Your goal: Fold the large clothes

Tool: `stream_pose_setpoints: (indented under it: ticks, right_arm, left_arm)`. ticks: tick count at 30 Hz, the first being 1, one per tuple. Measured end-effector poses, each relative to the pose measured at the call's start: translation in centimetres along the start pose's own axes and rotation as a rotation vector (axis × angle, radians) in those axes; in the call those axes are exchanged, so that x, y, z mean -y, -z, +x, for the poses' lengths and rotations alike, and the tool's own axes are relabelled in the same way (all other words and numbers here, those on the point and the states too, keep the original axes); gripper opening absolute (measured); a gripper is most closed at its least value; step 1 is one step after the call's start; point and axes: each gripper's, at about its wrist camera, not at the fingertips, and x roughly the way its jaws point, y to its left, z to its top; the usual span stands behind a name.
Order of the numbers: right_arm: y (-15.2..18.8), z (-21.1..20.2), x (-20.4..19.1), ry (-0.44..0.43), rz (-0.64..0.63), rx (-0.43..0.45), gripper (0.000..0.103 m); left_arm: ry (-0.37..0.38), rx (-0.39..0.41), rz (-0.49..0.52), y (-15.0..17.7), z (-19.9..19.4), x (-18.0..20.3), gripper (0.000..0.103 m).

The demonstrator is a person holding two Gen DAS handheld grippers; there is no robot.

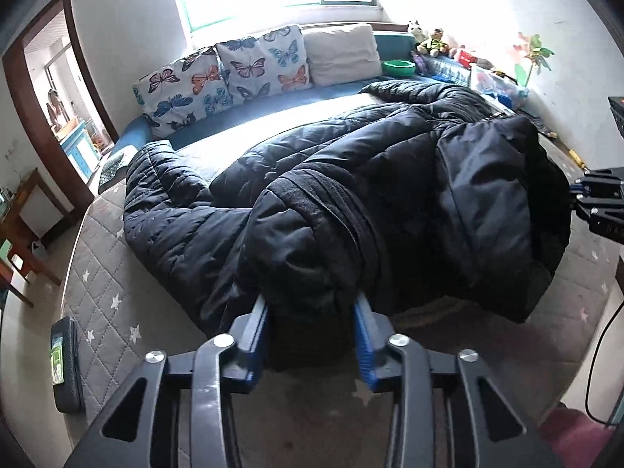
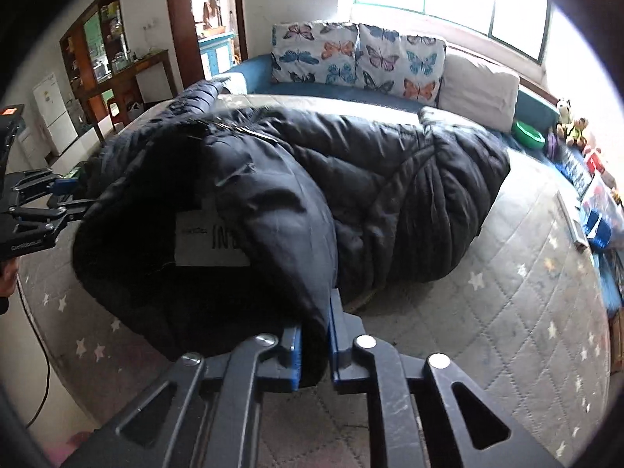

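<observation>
A large black quilted puffer jacket lies bunched across a grey star-patterned mattress. My left gripper is shut on a thick fleece-lined fold at the jacket's near edge, and the cloth fills the gap between the blue pads. In the right wrist view the jacket shows its dark lining and a white label. My right gripper is shut on a thin flap of that near edge. Each gripper shows at the other view's border: the right gripper and the left gripper.
Butterfly pillows and a white pillow line the far side under a bright window. A green bowl, plush toys and boxes crowd the far right. A black case sits at the mattress's near left edge. A cable hangs right.
</observation>
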Motion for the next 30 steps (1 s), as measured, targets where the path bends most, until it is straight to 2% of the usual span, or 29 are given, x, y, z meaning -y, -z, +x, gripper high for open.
stream_pose_setpoints:
  ticks: [5, 10, 14, 19, 22, 24, 25, 26, 27, 28, 29, 30]
  right_arm:
    - [0.4, -4.7, -1.1, 0.023, -0.077, 0.058, 0.010]
    - [2.7, -9.7, -2.0, 0.030, -0.136, 0.070, 0.009]
    - [4.8, -11.4, -2.6, -0.013, -0.149, 0.009, 0.009]
    - [5.4, -11.0, -2.0, -0.071, -0.123, -0.111, 0.012]
    - [4.5, -11.2, -1.1, -0.061, -0.106, -0.104, 0.014]
    - [3.5, -11.1, -0.3, -0.053, -0.079, -0.089, 0.025]
    - [2.9, -10.9, 0.2, -0.030, -0.080, -0.078, 0.040]
    - [2.2, -10.3, 0.8, 0.003, -0.083, -0.067, 0.061]
    - [2.0, -10.1, 1.1, 0.029, -0.082, -0.058, 0.068]
    - [1.4, -9.4, 1.8, 0.067, -0.077, -0.047, 0.071]
    - [1.3, -8.7, 2.5, 0.088, -0.072, -0.050, 0.071]
    - [0.7, -7.7, 3.4, 0.099, -0.066, -0.062, 0.071]
  left_arm:
    - [0.030, 0.033, 0.046, 1.2, -3.5, 1.3, 0.034]
    - [0.110, 0.034, 0.100, 3.8, -7.3, 3.0, 0.033]
    - [0.174, -0.011, 0.152, 7.4, -9.0, 4.7, 0.033]
    - [0.248, -0.120, 0.124, 11.7, -8.4, 5.2, 0.023]
    - [0.255, -0.155, 0.101, 13.2, -8.1, 4.8, 0.023]
    - [0.237, -0.140, 0.088, 13.1, -8.7, 4.1, 0.023]
    - [0.233, -0.127, 0.078, 12.6, -9.1, 3.3, 0.024]
    - [0.234, -0.117, 0.064, 12.3, -9.7, 2.8, 0.024]
    - [0.231, -0.107, 0.053, 11.8, -9.9, 2.2, 0.025]
    - [0.221, -0.096, 0.041, 11.1, -10.3, 1.7, 0.032]
    - [0.208, -0.085, 0.030, 9.9, -10.5, 1.2, 0.044]
    - [0.190, -0.071, 0.016, 9.2, -10.6, 0.4, 0.050]
